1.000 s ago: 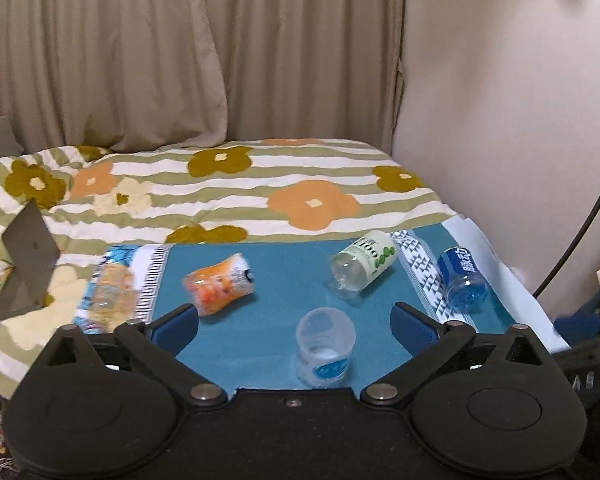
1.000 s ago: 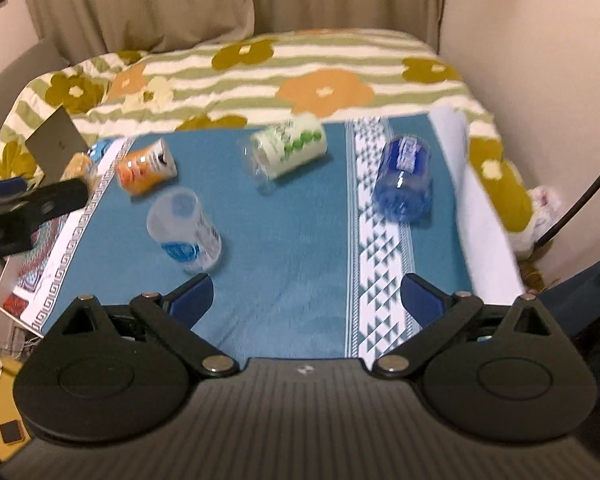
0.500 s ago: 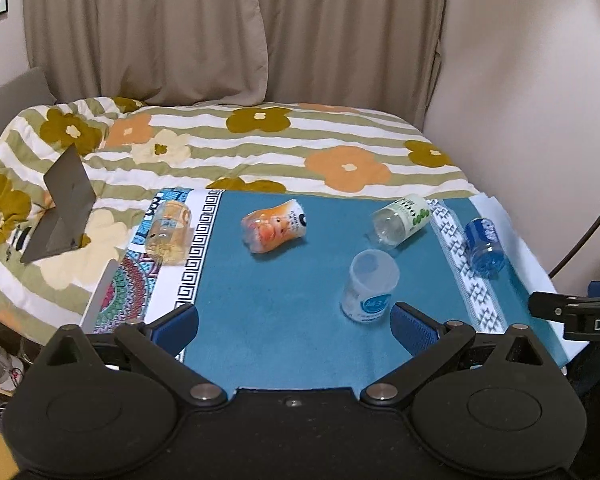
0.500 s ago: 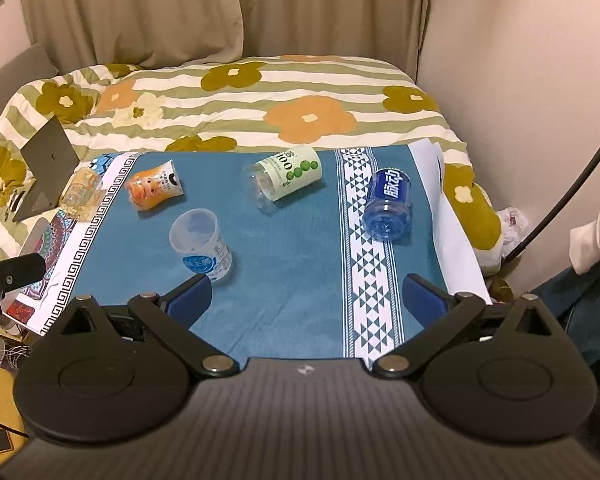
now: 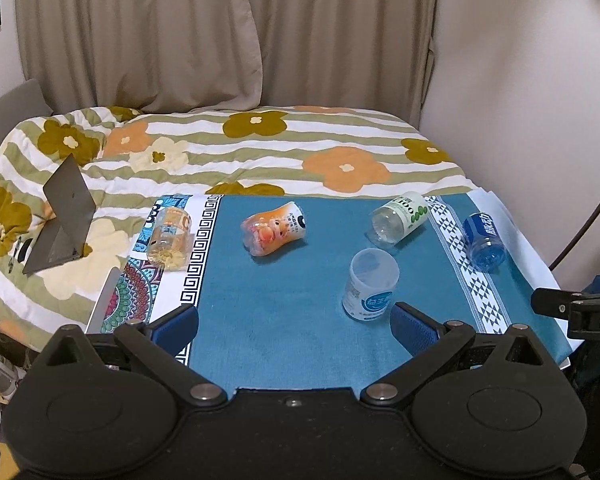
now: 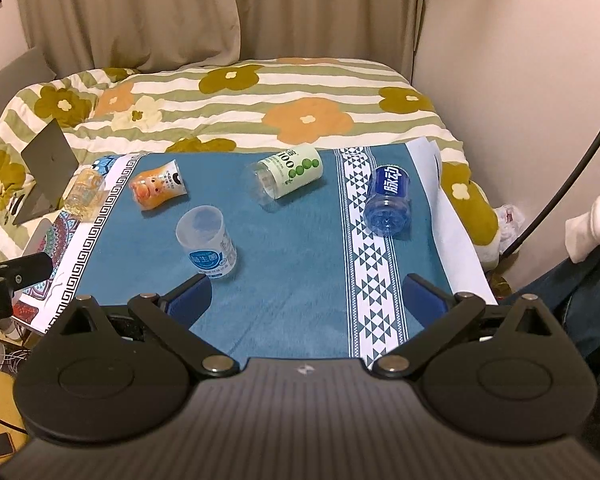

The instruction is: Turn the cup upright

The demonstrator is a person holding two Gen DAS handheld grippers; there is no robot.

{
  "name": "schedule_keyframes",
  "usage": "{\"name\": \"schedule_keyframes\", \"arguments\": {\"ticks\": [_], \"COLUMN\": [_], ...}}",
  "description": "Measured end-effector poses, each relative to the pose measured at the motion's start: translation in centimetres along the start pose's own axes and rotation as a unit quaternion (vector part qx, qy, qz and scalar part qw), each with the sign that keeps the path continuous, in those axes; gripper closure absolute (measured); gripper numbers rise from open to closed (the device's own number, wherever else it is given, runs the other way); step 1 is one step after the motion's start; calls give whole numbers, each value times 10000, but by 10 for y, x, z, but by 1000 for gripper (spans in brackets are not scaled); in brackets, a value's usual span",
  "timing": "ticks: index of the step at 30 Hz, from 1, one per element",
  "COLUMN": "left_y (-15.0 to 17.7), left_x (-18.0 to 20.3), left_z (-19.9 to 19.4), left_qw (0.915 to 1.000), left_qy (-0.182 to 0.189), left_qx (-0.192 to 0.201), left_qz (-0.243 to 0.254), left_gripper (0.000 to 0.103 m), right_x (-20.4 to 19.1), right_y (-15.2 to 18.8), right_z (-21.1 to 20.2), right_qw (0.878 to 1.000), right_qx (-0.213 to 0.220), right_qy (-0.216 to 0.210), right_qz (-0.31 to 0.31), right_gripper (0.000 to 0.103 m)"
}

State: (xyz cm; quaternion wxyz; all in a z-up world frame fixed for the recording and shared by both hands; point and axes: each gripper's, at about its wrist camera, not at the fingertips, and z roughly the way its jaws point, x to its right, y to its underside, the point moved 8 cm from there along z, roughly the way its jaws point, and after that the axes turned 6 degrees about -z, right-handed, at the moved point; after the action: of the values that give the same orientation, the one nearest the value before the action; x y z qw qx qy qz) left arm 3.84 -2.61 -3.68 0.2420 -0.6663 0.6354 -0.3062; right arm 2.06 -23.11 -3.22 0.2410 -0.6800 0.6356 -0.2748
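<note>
Left wrist view: my left gripper [image 5: 294, 322] has its fingers [image 5: 176, 326] spread wide, nothing between them. The cup [image 5: 370, 286] is clear plastic with a blue label and sits on the blue cloth [image 5: 284, 312], mouth facing up and away from me; can't tell for sure if it's fully upright or tilted. It's just beyond my right-hand finger tip, not touching. Around it: orange bottle [image 5: 274, 230] on its side to the far left, green-label bottle [image 5: 400, 220] on its side just behind the cup, blue bottle [image 5: 483, 241] lying on the patterned strip to the right, amber bottle [image 5: 168, 238] lying at the cloth's left border. Laptop [image 5: 62, 216] stands open on the flowered bedcover [image 5: 260, 148]. Part of the other gripper shows at the right edge.

Right wrist view: my right gripper [image 6: 306, 300] is also wide apart and empty. Cup [image 6: 207, 242] sits ahead-left, near my left-hand finger [image 6: 190, 300], clear path to it. Green-label bottle [image 6: 286, 176] behind it, orange bottle [image 6: 158, 188] to its far left, blue bottle [image 6: 388, 200] well apart on the right.
</note>
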Motion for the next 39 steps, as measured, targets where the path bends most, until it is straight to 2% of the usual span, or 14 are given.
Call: {"name": "schedule_keyframes", "arguments": {"ticks": [16,39], "left_y": [-2,-5], "left_x": [0,-5], "left_z": [-1,2], "left_qw": [9998,9997], "left_qy": [-169,-202], "left_qx": [63,89], "left_qz": [40,122], "left_gripper": [0,0], "right_x": [0,-2], "right_y": [-8,-7], "right_z": [-3,5], "right_qw": [10000,10000], "right_qx": [38,-16], "right_qy": [-28,-37], "right_qz": [-40,-21], "right_gripper": [0,0]}}
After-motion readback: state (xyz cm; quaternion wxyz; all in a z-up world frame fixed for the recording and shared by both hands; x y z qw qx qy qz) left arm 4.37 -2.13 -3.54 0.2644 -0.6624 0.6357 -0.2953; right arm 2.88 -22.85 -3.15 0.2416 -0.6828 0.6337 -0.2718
